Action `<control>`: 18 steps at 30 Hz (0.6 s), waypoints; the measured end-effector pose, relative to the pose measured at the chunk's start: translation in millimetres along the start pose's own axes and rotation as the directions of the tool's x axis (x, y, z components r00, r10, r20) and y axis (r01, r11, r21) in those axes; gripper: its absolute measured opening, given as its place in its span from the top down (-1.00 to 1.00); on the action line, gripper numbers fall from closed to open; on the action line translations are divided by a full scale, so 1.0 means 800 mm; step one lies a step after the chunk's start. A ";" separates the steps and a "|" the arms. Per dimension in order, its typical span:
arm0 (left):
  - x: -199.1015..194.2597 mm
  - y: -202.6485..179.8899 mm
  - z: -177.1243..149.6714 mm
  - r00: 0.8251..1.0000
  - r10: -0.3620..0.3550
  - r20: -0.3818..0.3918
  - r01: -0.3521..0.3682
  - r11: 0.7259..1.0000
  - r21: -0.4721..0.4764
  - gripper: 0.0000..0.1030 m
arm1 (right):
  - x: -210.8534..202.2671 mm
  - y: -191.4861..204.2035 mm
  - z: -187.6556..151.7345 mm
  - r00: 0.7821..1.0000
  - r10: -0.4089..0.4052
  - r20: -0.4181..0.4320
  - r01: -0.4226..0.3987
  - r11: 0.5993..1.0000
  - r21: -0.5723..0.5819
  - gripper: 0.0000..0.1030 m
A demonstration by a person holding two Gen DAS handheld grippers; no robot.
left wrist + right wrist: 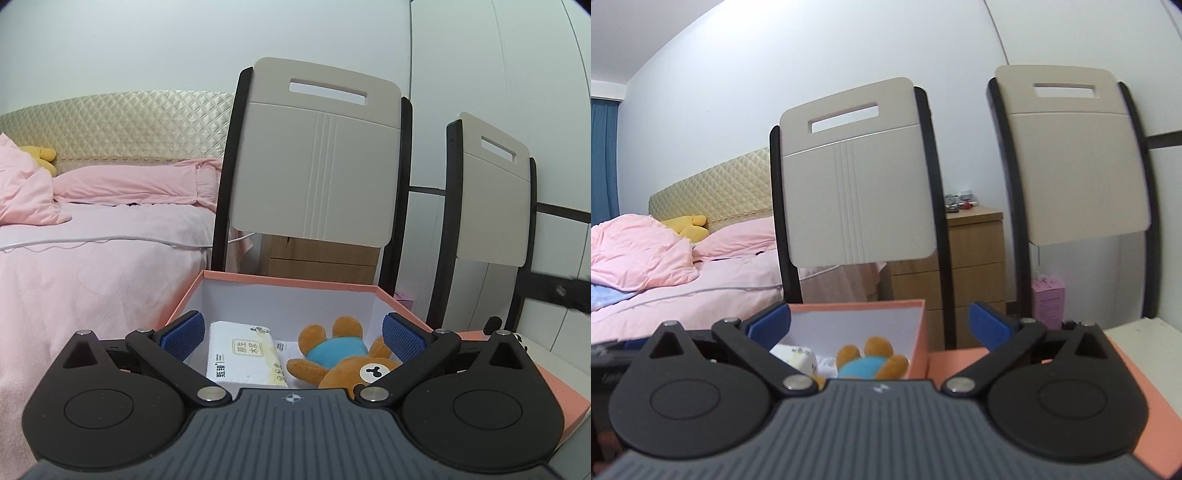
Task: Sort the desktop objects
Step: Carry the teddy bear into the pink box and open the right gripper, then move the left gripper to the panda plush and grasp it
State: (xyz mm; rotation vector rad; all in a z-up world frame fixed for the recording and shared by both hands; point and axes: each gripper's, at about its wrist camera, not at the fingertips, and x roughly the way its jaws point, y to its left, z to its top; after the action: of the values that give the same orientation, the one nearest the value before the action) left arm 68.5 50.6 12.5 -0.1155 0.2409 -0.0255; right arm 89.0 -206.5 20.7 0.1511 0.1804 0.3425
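Note:
A pink box [288, 281] with a white inside stands open in front of me. In it lie a white tissue pack [242, 354] and a brown plush bear in a blue shirt [334, 352]. My left gripper [291, 334] is open and empty, held above the box's near side. In the right wrist view the box [918, 332], the tissue pack [798, 356] and the bear [871, 360] show too. My right gripper [879, 325] is open and empty, just over the box's right wall. A flat pink lid [964, 360] lies to the right of the box.
Two beige chair backs with black frames [317, 162] [495, 192] stand right behind the box. A bed with pink bedding [92, 229] is at the left. A wooden drawer unit [975, 258] and a small pink carton [1049, 299] stand behind the chairs.

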 end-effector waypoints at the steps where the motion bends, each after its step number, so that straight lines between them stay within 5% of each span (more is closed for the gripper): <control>1: -0.001 -0.001 -0.001 1.000 -0.003 0.001 0.003 1.000 0.002 -1.00 | -0.008 -0.002 -0.004 1.000 -0.006 0.000 0.006 1.000 0.003 -1.00; 11: -0.002 -0.012 -0.006 0.998 -0.044 -0.048 0.047 0.997 0.066 -1.00 | -0.072 -0.027 -0.014 0.992 -0.103 0.068 0.100 0.994 0.042 -1.00; 18: -0.008 -0.042 -0.021 0.976 -0.208 -0.055 0.215 0.960 0.178 -1.00 | -0.114 -0.054 -0.017 0.989 -0.110 0.102 0.097 0.987 0.125 -1.00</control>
State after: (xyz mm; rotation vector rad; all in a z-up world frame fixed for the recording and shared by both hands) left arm 57.6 15.2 1.6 0.0427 0.2604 -0.2628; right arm 15.8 -276.5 13.2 0.2772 0.1008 0.2191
